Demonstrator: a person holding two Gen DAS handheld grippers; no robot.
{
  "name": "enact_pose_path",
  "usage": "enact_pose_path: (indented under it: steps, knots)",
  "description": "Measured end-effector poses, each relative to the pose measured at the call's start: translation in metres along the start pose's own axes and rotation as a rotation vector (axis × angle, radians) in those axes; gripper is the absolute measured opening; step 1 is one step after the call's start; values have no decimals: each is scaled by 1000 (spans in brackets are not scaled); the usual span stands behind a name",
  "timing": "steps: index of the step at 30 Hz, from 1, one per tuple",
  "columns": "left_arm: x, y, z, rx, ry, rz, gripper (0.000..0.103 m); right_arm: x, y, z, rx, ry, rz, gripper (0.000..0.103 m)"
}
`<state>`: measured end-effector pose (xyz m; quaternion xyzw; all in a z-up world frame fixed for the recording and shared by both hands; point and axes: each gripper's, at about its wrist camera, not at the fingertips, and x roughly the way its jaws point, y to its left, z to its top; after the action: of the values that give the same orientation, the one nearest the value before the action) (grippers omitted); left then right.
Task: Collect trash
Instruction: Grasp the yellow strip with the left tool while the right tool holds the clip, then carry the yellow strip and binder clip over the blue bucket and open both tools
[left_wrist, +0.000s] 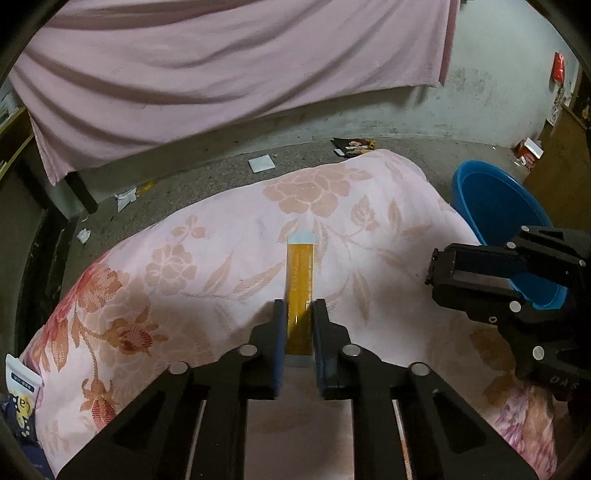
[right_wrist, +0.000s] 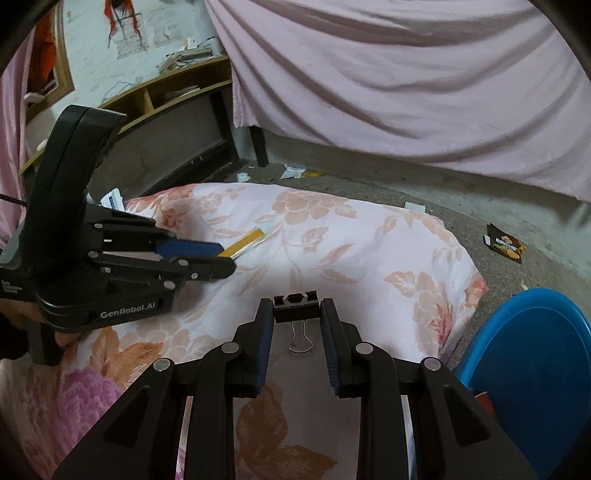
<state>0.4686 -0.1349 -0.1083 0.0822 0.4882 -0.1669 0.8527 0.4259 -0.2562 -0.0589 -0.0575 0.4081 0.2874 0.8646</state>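
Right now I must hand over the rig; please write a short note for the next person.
Left tool: shut on the long yellow packet, above the floral quilt.
Right tool: shut on the black metal binder clip.
Blue plastic basin: beside the quilt, at the right.
Nothing dropped in the basin yet, as far as visible.
Left to do: both items, then the paper scraps and the dark wrapper on the floor.

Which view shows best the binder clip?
The right wrist view: the binder clip sits clamped between the right gripper fingers, wire handle visible. The left wrist view shows that gripper side-on; the clip is hidden.
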Motion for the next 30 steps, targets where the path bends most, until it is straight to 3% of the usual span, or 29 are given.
enact_pose_path:
  steps: [3,5,9,16,22,30]
  knots:
    - [-7,-2,-3,-11,-22,-9,10,-7,-4,-1,11,-28,7,23]
    - [-20,-6,-5,-29,-92,-28,10,-15,-5,-1,13,-63,8,23]
    - [-58,-17,-7,-68,-265,-64,10,-44,-8,-1,20,-187,-12,23]
    - [-130,-54,-14,-108,-649,-118,11,-118,-23,-9,69,-499,-55,23]
    - [-167,-92,-18,-63,-826,-113,11,-185,-23,-31,37,-805,-121,23]
    - [-197,-136,-23,51,-990,-73,11,-225,-19,-57,8,-973,-250,24]
